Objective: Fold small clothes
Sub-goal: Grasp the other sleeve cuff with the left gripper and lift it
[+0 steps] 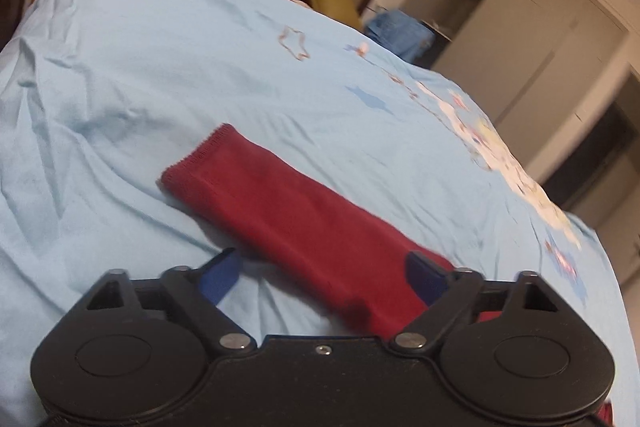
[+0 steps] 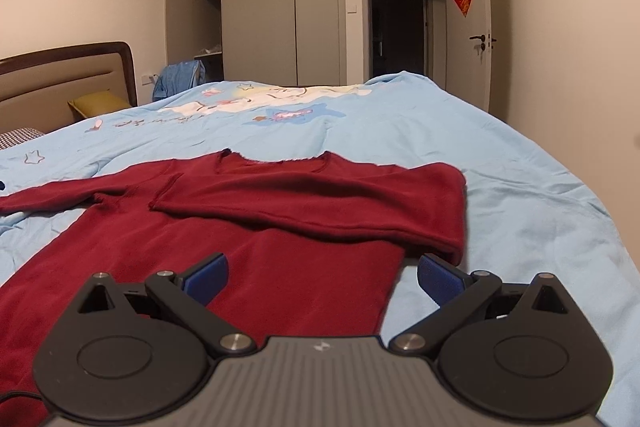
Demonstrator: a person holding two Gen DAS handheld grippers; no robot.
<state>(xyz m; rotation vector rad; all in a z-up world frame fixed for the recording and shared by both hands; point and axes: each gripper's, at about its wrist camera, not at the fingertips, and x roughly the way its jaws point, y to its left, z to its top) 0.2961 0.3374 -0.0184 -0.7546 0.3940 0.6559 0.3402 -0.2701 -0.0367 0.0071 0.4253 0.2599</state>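
A dark red sweater (image 2: 248,251) lay spread flat on the bed, over a light blue duvet (image 2: 500,195) printed with stars and cartoon figures. In the right wrist view its neckline pointed toward the far edge of the bed. One sleeve (image 2: 320,199) was folded across the chest, its cuff ending near the middle of the garment, while the other sleeve (image 2: 52,197) stretched out straight toward the headboard (image 2: 68,75) end of the bed.

The right claw (image 2: 322,279) hovered low over the sweater's lower body with its blue-padded fingers (image 2: 208,277) spread wide apart and holding nothing. One finger sat above the red cloth; the other was above bare duvet just past the garment's side edge, right beside the folded sleeve's outer bend.

In the left wrist view, the outstretched sleeve (image 1: 288,215) ran diagonally away from the left claw (image 1: 322,277), with the stitched cuff at the far end. That claw's fingers (image 1: 220,277) were also wide apart and empty, straddling the near part of the sleeve; whether they touched the cloth could not be told.

Beyond the bed stood a grey wardrobe (image 2: 280,11) with one door ajar, and a dark open doorway (image 2: 398,27).
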